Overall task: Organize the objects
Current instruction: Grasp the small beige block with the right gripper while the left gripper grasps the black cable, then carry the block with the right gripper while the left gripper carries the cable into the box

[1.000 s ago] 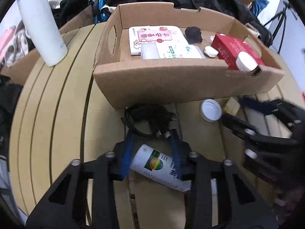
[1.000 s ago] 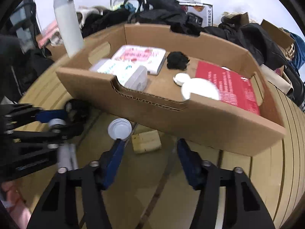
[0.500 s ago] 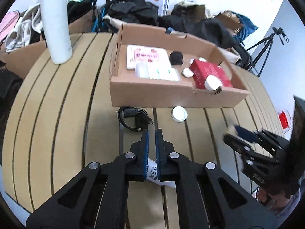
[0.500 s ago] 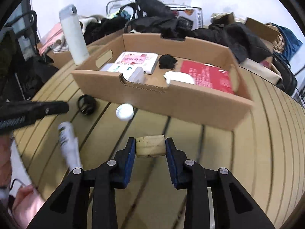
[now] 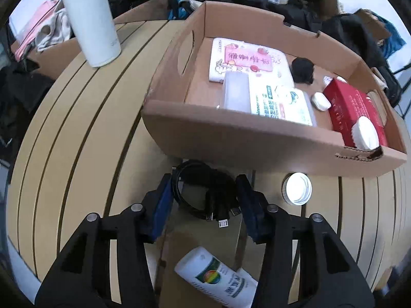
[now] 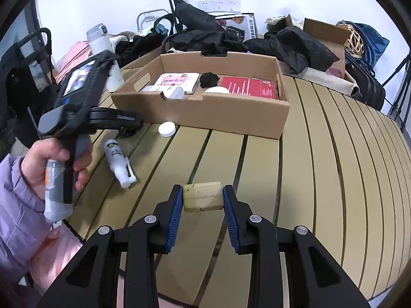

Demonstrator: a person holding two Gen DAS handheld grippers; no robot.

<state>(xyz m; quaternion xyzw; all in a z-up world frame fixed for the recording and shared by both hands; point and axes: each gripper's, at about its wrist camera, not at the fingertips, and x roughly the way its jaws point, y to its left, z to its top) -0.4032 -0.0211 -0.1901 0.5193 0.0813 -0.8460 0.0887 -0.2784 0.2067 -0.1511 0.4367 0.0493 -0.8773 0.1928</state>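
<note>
We see one white bottle [image 5: 217, 279] on the slatted table [image 5: 77, 133], its lower end cut off behind the left gripper [image 5: 204, 205], whose jaws have just been opening and now stand apart on either side of one coiled black cable [image 5: 205, 195] without pressing it — the coil's far edge sits close against the front wall of the cardboard box [image 5: 241, 138]. One white cap [image 5: 297, 188] lies just before that wall. The right gripper [image 6: 203, 205] pinches one yellowish soap-like block [image 6: 202, 196], raised above the table's near edge; we count two pale packets, one red carton and a black lump in the box, smaller white pieces unclear.
</note>
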